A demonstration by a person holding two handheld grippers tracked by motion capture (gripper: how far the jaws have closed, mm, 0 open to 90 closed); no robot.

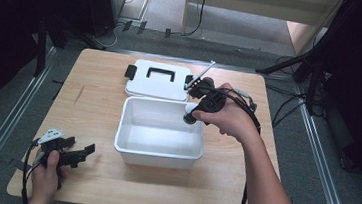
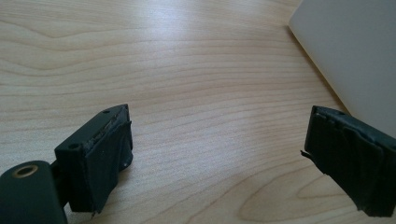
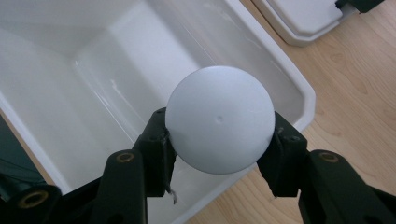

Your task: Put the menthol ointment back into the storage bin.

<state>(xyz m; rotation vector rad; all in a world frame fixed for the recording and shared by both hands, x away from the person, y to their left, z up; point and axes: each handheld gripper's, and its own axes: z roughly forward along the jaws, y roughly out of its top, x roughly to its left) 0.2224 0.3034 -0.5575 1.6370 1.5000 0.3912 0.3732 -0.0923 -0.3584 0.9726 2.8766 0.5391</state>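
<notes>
Left tool (image 1: 77, 153) rests low on the tabletop (image 1: 98, 104) near its front left corner, held by the person's left hand (image 1: 46, 172), and its jaws stand wide apart with nothing between them. In the left gripper view bare wood lies between the jaws, and a white wall of the bin shows at the upper right. My guess is that this tool only waits, kept out of the way.

Moving to the middle, the white bin (image 1: 158, 153) stands open on the tabletop, and it looks empty inside. Its lid (image 1: 157, 82), with a black handle and black latches, lies flat just behind it, probably put there so the opening stays free.

At the right, the right tool (image 1: 191, 114) grips a pale ball (image 3: 219, 119) between its two jaws. The ball hangs over the far right corner of the bin, above the rim and not touching it. It seems the ball is held there so it can go down into the bin.
</notes>
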